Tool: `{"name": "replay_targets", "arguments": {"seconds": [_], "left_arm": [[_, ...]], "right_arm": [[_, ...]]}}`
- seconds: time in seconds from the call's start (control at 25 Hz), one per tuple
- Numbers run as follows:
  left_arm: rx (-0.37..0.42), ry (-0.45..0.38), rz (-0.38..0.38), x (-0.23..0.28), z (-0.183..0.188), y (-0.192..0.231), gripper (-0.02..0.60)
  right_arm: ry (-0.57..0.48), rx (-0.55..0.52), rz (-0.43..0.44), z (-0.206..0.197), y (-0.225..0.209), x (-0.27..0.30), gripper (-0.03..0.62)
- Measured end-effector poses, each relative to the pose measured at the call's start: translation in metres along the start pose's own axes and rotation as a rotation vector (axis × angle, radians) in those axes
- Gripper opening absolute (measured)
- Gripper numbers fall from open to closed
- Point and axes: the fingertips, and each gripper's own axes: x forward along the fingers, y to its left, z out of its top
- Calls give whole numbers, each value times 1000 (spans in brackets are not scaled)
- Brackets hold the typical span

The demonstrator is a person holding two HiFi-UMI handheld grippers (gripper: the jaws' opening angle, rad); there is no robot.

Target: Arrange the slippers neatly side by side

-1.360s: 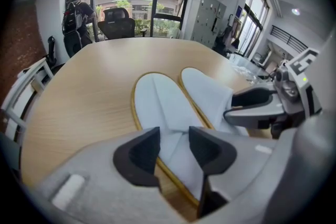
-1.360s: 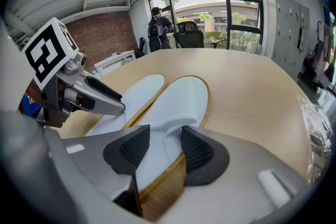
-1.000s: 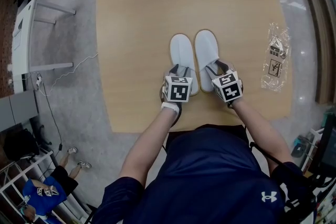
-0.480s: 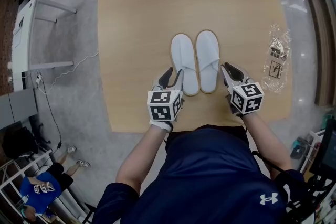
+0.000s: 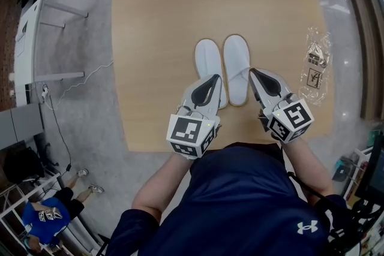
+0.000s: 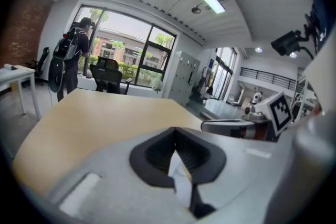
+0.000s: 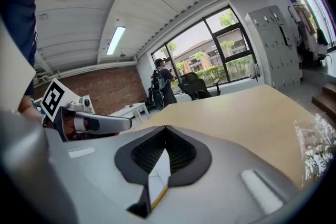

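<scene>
Slippers (image 5: 209, 63) lie flush side by side, near the middle of the table's (image 5: 168, 21) near edge, so the pairing looks done to me. The left gripper (image 5: 214, 80) and right gripper (image 5: 254, 72) hover over their near ends. Both sets of jaws just snapped together on nothing, probably because nothing needs nudging.

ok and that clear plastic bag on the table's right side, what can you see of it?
The clear plastic bag is crinkled, glossy film with a dark printed mark on its near half and something small inside toward its far end, which can't be made out. It lies flat on the wooden table close to the right edge, apart from the white slippers. Only the tabletop touches it.
</scene>
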Motion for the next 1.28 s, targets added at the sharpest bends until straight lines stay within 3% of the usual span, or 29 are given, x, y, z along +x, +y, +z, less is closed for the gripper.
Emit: {"name": "replay_targets", "arguments": {"seconds": [0.16,0.52,1.28], "left_arm": [[-44,13,-31,0,0,-8,2],[-12,-3,-55,-5,7,-17,2],[-33,-1,-76,-6,9,-24,3]], "right_arm": [[-31,-20,31,14,11,-5,11],[-33,-53,50,20,18,-8,11],[-48,-70,83,35,35,-6,11]]}}
